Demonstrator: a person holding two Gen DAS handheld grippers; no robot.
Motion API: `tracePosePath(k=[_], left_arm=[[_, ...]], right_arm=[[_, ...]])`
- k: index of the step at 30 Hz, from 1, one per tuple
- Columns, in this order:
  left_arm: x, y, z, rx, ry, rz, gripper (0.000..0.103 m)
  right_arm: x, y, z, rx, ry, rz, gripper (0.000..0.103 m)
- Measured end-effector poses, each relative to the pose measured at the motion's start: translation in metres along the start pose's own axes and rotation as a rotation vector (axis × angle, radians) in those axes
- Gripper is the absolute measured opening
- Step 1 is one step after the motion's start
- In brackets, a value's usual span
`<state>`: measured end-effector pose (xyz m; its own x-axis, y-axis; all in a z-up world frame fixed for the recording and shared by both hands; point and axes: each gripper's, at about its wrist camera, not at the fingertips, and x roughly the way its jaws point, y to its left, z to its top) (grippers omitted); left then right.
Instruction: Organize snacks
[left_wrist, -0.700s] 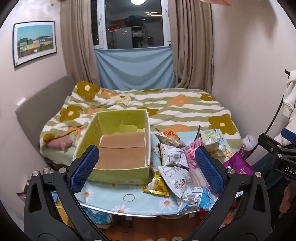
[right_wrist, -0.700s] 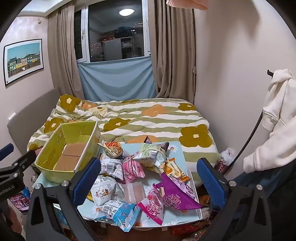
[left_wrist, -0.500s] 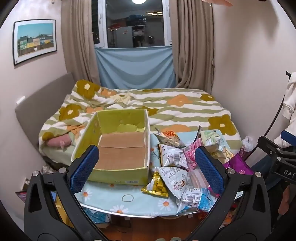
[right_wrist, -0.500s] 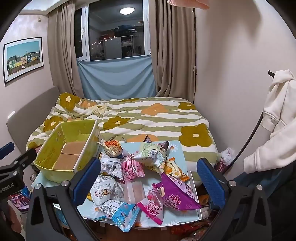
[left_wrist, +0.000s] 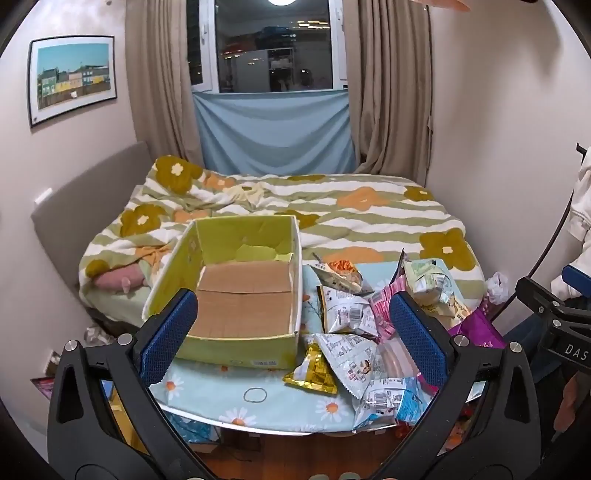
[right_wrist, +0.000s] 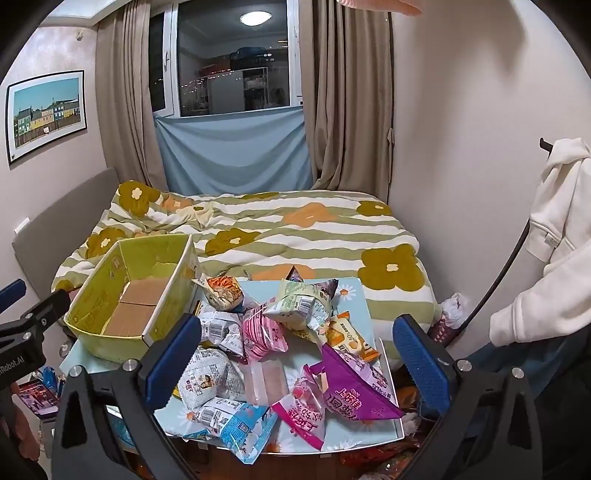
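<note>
A yellow-green cardboard box (left_wrist: 240, 291) (right_wrist: 133, 299) stands open and empty on the left of a small table with a daisy cloth (left_wrist: 207, 387) (right_wrist: 354, 291). A pile of snack bags lies to its right: silver-white ones (left_wrist: 347, 314), a gold one (left_wrist: 314, 373), a pink striped one (right_wrist: 262, 332), a purple one (right_wrist: 351, 384), a light-blue one (right_wrist: 236, 424). My left gripper (left_wrist: 293, 336) is open and empty, above the table's near edge. My right gripper (right_wrist: 295, 365) is open and empty, above the pile.
A bed with a flowered striped quilt (left_wrist: 332, 218) lies just behind the table. A white hoodie (right_wrist: 554, 236) hangs on a rack at the right. The wall is close on the right. Items lie on the floor under the table.
Both grippers have drifted very slightly; the view is almost the same. Nothing on the table has moved.
</note>
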<state>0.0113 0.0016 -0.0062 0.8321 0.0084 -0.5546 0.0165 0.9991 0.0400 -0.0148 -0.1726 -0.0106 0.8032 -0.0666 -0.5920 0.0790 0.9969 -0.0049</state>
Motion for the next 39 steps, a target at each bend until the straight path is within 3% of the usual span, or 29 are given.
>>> tracePosePath(k=[39], left_arm=[[0.006, 0.001, 0.009, -0.009, -0.020, -0.001, 0.103]], right_arm=[[0.008, 0.002, 0.011, 0.009, -0.007, 0.015, 0.103]])
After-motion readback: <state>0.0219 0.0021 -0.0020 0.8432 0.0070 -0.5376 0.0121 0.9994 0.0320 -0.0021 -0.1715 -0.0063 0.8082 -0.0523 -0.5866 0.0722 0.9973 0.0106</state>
